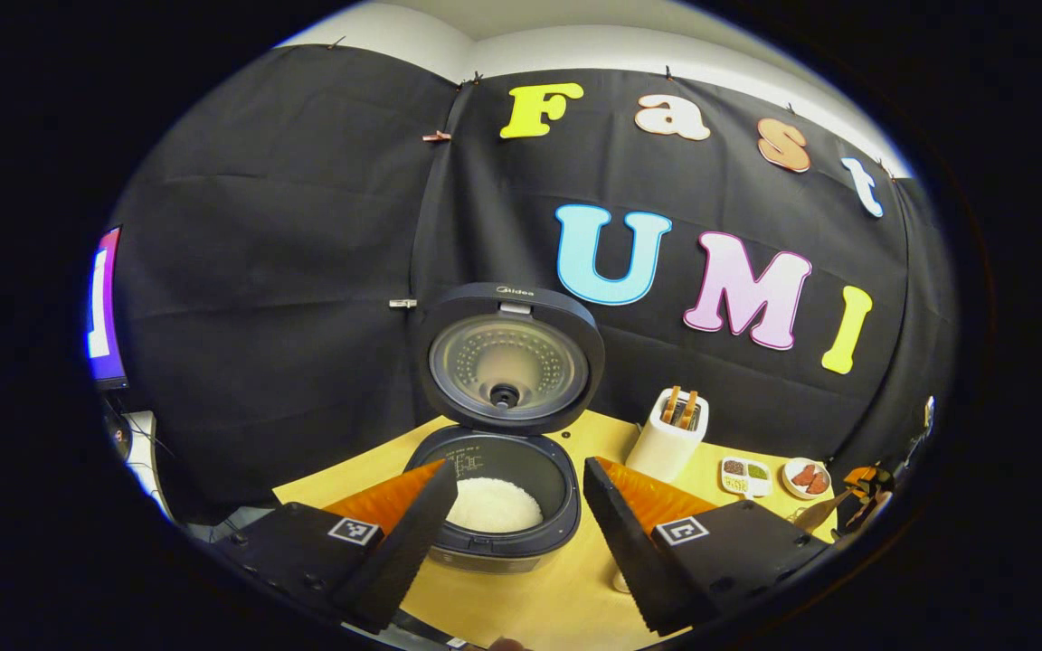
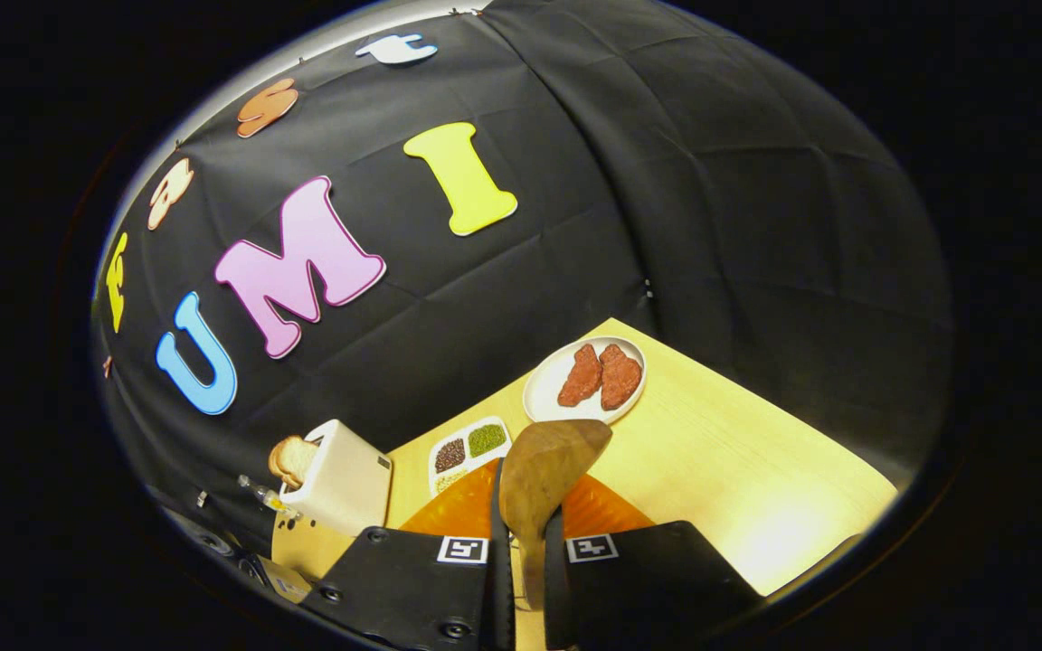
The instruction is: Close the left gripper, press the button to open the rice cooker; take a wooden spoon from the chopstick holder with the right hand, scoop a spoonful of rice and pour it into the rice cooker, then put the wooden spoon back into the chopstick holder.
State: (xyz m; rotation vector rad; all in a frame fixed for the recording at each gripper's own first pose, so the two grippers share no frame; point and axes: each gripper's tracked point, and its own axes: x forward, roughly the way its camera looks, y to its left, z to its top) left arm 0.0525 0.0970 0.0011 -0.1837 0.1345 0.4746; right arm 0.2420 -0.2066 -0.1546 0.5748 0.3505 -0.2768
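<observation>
The dark rice cooker (image 1: pixel 496 549) stands with its lid (image 1: pixel 509 357) up, and white rice (image 1: pixel 492 504) fills its pot. My left gripper (image 1: pixel 518 470) is open just in front of it, one finger on either side of the pot, touching nothing. My right gripper (image 2: pixel 525 529) is shut on the handle of the wooden spoon (image 2: pixel 546 470); the spoon's bowl points forward over the table, and I see no rice on it. A white chopstick holder (image 1: pixel 668 438) with brown pieces sticking out of its top stands right of the cooker. The spoon (image 1: pixel 815 514) also appears far right, low over the table.
A small white sectioned dish (image 2: pixel 468 448) of grains and a white plate (image 2: pixel 586 380) with two red meat pieces lie on the yellow table (image 2: pixel 738 452) beyond the spoon. The white holder (image 2: pixel 345 488) sits to their left. A lit screen (image 1: pixel 105 307) hangs at far left.
</observation>
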